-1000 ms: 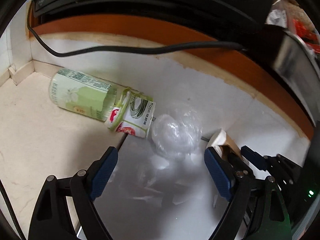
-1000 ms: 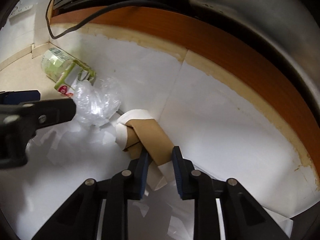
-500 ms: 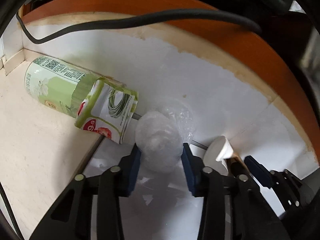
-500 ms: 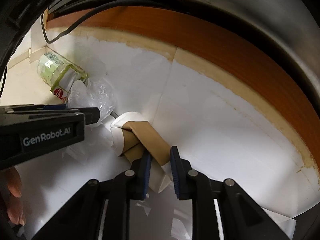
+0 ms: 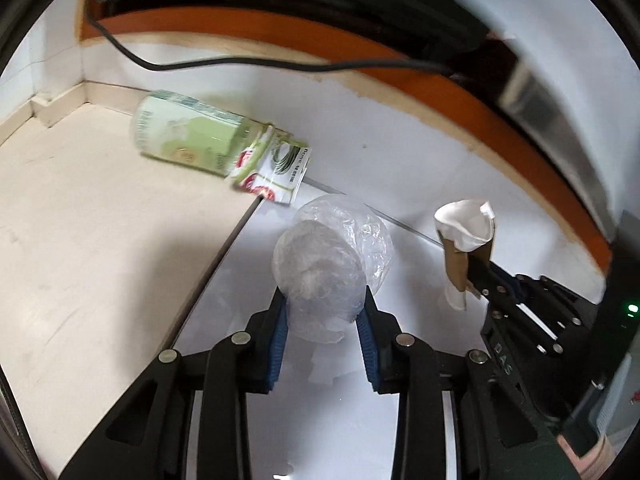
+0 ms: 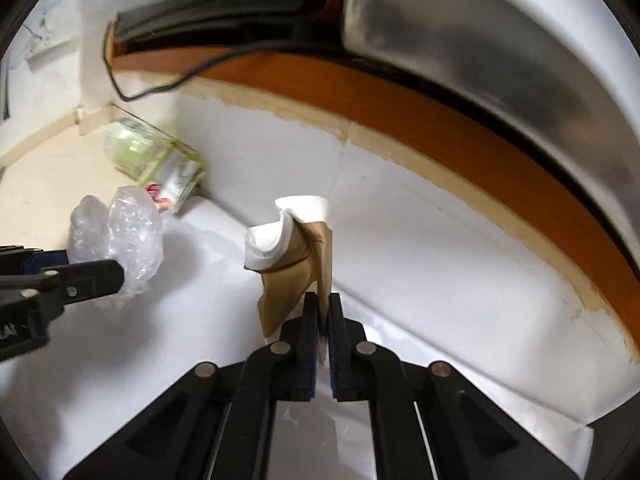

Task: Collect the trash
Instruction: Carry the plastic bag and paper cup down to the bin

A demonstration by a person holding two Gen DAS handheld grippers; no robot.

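My left gripper (image 5: 322, 312) closing on crumpled plastic (image 5: 320, 268); right gripper (image 6: 323, 312) pinches paper scrap (image 6: 294, 256) at 3 o'clock, both lifted for binning.

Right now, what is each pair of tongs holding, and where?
Left tongs closing on the crumpled clear plastic wrap, gripped at its sides. Right tongs pinch the brown-and-white paper at its lower edge.

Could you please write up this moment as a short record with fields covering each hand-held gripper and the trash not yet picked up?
left hand-held gripper: jaws closing on crumpled clear plastic wrap, raised off the white sheet
right hand-held gripper: shut on brown-and-white paper scrap, held upright
trash remaining: green bottle on its side, white-and-green packet against it
background: black cable
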